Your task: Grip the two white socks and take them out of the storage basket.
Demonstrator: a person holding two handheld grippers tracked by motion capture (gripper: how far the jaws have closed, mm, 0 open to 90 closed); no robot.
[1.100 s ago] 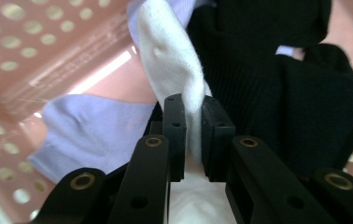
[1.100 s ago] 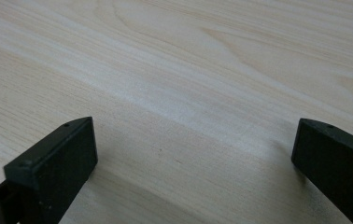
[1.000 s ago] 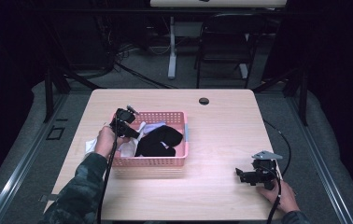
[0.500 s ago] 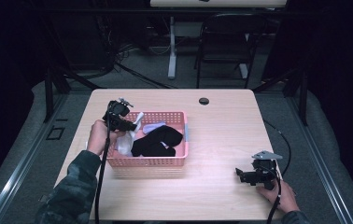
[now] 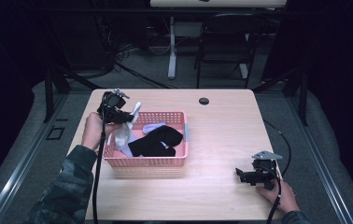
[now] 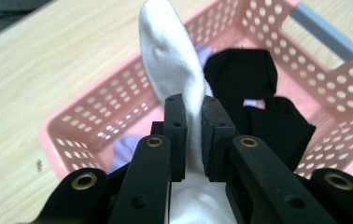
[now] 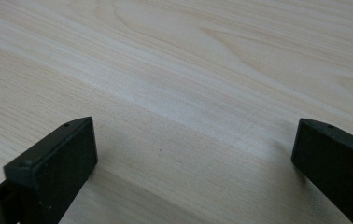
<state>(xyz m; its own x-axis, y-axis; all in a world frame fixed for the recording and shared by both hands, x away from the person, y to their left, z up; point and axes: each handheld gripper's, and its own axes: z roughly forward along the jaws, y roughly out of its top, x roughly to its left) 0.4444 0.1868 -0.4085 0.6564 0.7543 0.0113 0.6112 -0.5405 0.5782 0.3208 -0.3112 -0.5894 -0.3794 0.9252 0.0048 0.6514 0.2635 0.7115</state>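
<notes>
one soft white cotton sock (image 6: pixel 174 79) pinched in our left tongs (image 6: pixel 192 112), right tongs (image 7: pixel 188 154) spread; a thin pinch could slip, or the sock could snag the pink perforated plastic basket (image 5: pixel 149 161).

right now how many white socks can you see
1: the white sock is clamped in the left gripper, hanging over the pink basket at its left end. More could be hidden under the black garment.

You hold a plain white sock (image 6: pixel 172 70) in your left black hand-held gripper (image 6: pixel 192 128). The basket (image 5: pixel 177 161) is pink, pierced with a grid of small holes, with a grey-blue handle strip (image 6: pixel 321 30). Inside lie black socks (image 5: pixel 158 142) and a pale lilac one (image 5: pixel 153 127). The bench (image 5: pixel 221 140) is light wood grain.
</notes>
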